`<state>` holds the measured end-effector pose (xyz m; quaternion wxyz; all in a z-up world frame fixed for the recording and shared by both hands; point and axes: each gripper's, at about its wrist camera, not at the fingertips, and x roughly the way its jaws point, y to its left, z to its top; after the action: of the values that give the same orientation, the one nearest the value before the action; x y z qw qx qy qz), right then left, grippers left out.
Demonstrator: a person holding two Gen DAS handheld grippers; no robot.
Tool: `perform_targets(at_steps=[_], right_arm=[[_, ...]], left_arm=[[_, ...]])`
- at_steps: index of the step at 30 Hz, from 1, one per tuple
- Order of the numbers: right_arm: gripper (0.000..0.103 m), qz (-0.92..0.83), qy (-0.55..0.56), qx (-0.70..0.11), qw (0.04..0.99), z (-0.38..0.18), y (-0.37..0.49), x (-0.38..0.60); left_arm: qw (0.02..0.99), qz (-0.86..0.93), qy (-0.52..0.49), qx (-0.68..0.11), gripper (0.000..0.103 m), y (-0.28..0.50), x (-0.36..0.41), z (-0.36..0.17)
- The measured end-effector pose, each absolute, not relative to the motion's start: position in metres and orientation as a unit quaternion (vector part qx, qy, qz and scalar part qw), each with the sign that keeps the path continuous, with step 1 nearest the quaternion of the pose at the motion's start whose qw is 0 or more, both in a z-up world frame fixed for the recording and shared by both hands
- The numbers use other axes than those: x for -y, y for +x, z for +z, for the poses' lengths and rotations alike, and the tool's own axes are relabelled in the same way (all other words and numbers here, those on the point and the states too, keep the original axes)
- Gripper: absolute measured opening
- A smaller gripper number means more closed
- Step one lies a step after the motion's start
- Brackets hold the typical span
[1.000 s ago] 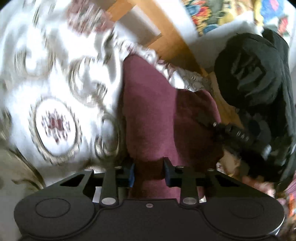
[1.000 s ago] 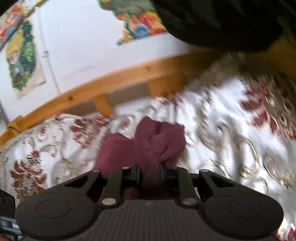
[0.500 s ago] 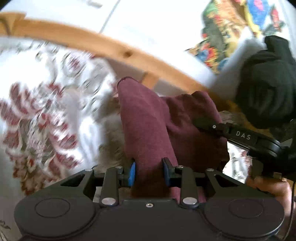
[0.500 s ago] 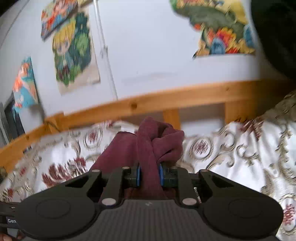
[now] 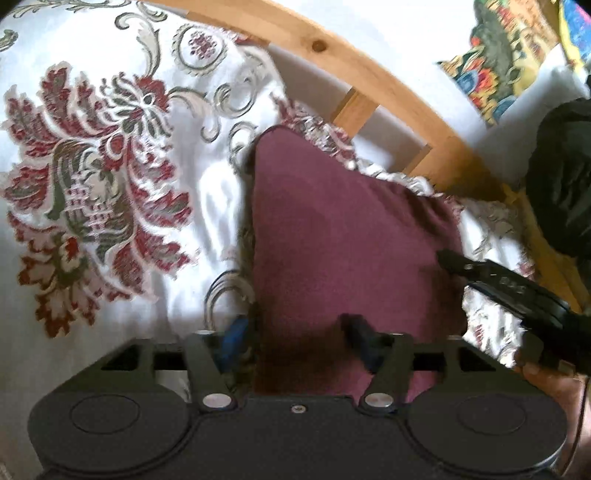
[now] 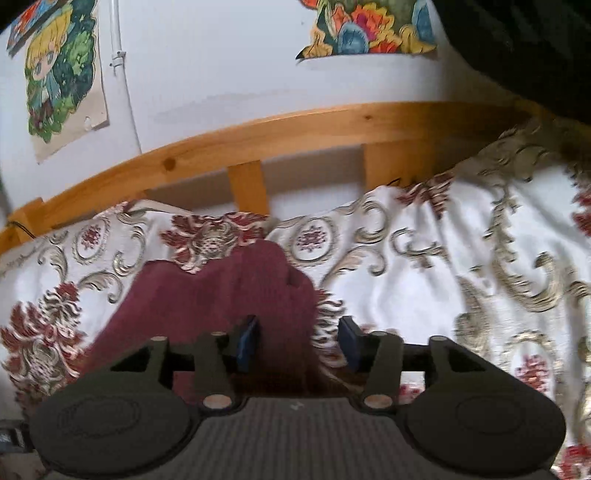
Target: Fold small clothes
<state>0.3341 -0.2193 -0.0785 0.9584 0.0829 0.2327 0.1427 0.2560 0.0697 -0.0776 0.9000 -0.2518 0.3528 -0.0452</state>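
Between the left gripper [image 5: 301, 334] jaws lies the near end of the maroon garment [image 5: 343, 236]; jaws opening, set wide. Left blue pad sits just off the cloth's left edge, the right pad rests over the cloth. Neither pad appears to squeeze the cloth; blur makes contact hard to judge.

Right gripper [image 6: 297, 339]: jaws also opening. Maroon garment [image 6: 221, 295] fills the left part of the gap, close against the left blue pad; the right pad stands clear of it, with patterned cover showing between. Cannot tell whether the left pad touches the cloth.

Garment, taken as the landmark: spread flat on the floral bedspread [image 5: 103, 177], white ground with red flowers and grey-gold scrolls. In the left wrist view it runs away from the jaws to a rounded corner at its far left. At its right edge the right gripper's black finger reaches in, a hand [image 5: 554, 384] behind it.

Beyond the garment: wooden bed rail [image 6: 295, 129] with short uprights, then a white wall. On the wall, above and left of the garment in the right wrist view, a cartoon poster [image 6: 62, 74]; above and right, a colourful cut-out picture [image 6: 369, 29]. Right of the garment, by the rail, a black bundle of fabric [image 5: 561, 177].

Containers: none seen in either view.
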Motion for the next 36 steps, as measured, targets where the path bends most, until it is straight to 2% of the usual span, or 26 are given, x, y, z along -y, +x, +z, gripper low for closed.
perform_targets(at_steps=[3,10,15,24,36], right_arm=[[0.062,0.130,0.079,-0.230,0.961,-0.078,0.323,0.223],[0.089,0.129,0.070,-0.195,0.970,-0.059,0.273,0.223],[0.101,0.152,0.051,-0.153,0.975,-0.042,0.225,0.216],[0.103,0.187,0.061,-0.122,0.973,-0.029,0.151,0.223],[0.103,0.198,0.045,-0.163,0.965,-0.030,0.097,0.235]], left_arm=[[0.901,-0.037,-0.239,-0.359,0.078,0.251,-0.068,-0.074],[0.922,-0.027,-0.194,-0.334,0.097,0.226,-0.055,-0.041],[0.942,-0.021,-0.155,-0.297,0.102,0.199,-0.042,-0.012],[0.958,0.021,-0.125,-0.257,0.102,0.131,-0.042,0.012],[0.965,0.040,-0.118,-0.230,0.102,0.054,-0.031,0.012]])
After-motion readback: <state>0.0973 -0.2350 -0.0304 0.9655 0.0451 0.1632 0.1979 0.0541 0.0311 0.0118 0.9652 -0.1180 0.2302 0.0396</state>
